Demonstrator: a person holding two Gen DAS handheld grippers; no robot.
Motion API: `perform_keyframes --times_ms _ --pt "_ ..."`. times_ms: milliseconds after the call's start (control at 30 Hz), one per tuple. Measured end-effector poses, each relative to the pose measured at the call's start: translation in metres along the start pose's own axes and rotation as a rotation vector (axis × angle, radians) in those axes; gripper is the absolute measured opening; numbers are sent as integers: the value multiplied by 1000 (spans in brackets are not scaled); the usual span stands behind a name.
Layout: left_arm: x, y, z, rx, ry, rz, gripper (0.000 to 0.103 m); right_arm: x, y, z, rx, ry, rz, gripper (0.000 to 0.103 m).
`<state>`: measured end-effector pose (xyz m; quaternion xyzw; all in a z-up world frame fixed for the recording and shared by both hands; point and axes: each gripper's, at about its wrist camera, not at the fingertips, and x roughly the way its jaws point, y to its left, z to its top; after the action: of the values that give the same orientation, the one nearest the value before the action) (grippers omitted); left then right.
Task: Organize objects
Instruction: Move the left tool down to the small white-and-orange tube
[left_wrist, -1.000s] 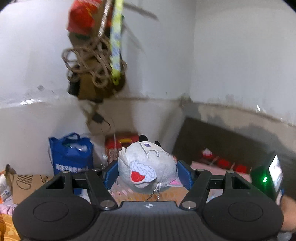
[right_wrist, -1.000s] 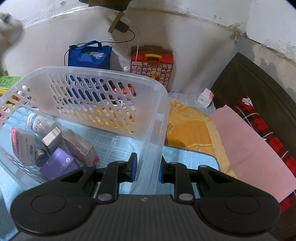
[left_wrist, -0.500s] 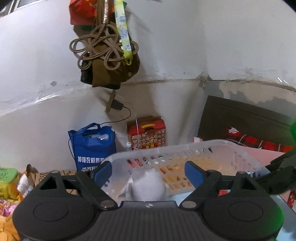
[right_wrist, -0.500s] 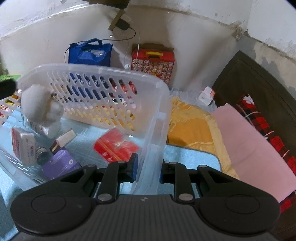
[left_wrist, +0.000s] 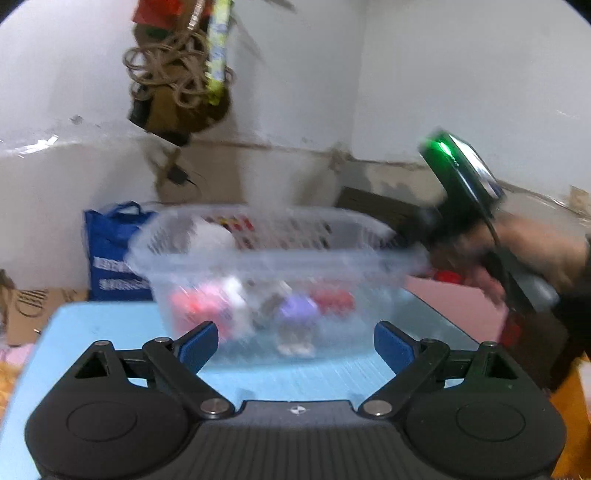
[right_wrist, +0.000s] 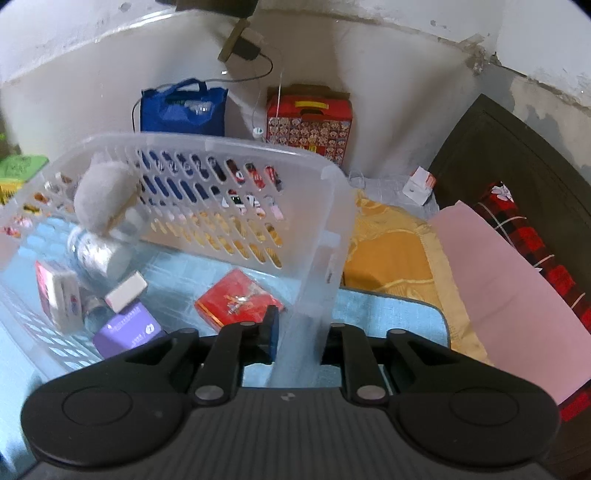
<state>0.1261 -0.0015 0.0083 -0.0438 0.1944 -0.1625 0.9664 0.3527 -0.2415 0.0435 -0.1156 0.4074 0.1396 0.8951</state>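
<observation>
A clear plastic basket (right_wrist: 332, 206) stands on a light blue mat (right_wrist: 388, 314). My right gripper (right_wrist: 298, 339) is shut on its near wall and rim. Inside lie a grey plush toy (right_wrist: 103, 195), a plastic bottle (right_wrist: 96, 254), a red box (right_wrist: 236, 299), a purple box (right_wrist: 127, 332) and a white-and-red box (right_wrist: 59, 295). My left gripper (left_wrist: 291, 343) is open and empty in front of the blurred basket (left_wrist: 258, 258), a short way back from it. The plush (left_wrist: 214, 232) shows at the basket's far left. The right gripper's body (left_wrist: 461, 195) shows at right.
A blue bag (right_wrist: 183, 107) and a red printed box (right_wrist: 308, 118) stand against the wall behind the basket. Yellow cloth (right_wrist: 391, 254), a pink sheet (right_wrist: 517, 295) and a dark headboard (right_wrist: 517, 155) lie to the right. Ropes and bags (left_wrist: 177, 74) hang on the wall.
My left gripper let go of the plush toy, which dropped into the basket, and then drew back open. The red box slid inside. My right gripper kept its hold on the basket.
</observation>
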Motion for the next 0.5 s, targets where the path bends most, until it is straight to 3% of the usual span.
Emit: perform_keyframes --times_ms 100,400,500 --pt "4 -14 -17 24 41 -54 93 -10 -5 1 9 -31 -32 35" --pt "23 -56 -51 188 180 -208 93 -20 -6 -4 26 -21 -9 27" --pt "25 -59 -57 201 198 -227 84 -20 -4 -4 35 -28 -13 26"
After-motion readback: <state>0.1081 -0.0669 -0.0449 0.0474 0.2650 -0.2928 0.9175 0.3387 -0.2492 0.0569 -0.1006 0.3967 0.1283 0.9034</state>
